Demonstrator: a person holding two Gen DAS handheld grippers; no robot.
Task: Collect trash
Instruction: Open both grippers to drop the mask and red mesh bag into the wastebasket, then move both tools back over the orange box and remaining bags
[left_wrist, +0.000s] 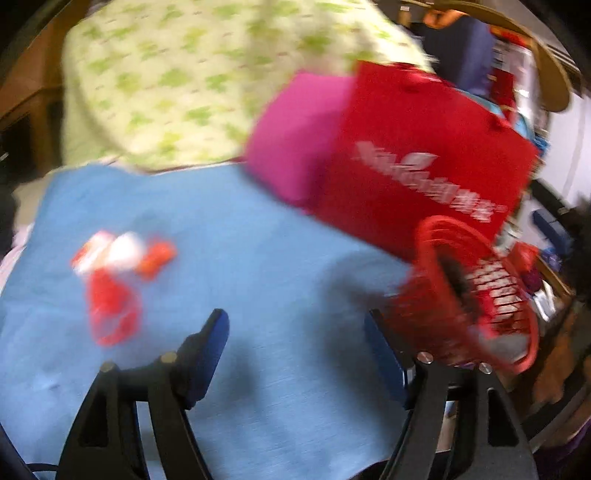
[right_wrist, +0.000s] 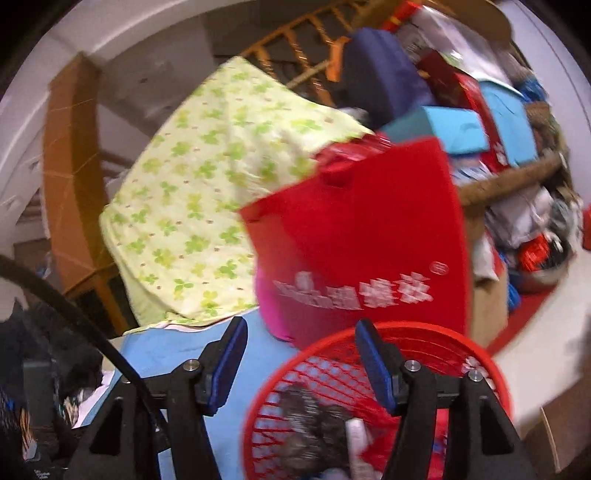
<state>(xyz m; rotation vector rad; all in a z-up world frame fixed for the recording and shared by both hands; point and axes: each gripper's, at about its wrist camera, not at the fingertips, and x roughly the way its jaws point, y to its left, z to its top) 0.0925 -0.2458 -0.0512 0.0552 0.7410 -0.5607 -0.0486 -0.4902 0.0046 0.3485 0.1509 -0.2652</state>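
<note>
Crumpled red, white and orange wrappers (left_wrist: 114, 273) lie on a blue cloth (left_wrist: 240, 240), ahead and to the left of my left gripper (left_wrist: 295, 321). That gripper hangs open over the cloth with nothing between its fingers. A red mesh basket (left_wrist: 476, 291) stands just right of its right finger. In the right wrist view my right gripper (right_wrist: 301, 326) is open above the same basket's rim (right_wrist: 424, 330); its right finger is over the basket, its left over the cloth. Dark crumpled trash (right_wrist: 306, 417) and a white piece (right_wrist: 356, 435) lie inside. Both views are blurred.
A red bag with white lettering (left_wrist: 417, 158) and a pink bag (left_wrist: 295, 140) stand behind the basket. A green-patterned quilt (right_wrist: 207, 177) lies folded at the back. Boxes and clutter (right_wrist: 498, 110) pile up at right; a wooden rail (right_wrist: 70, 184) stands left.
</note>
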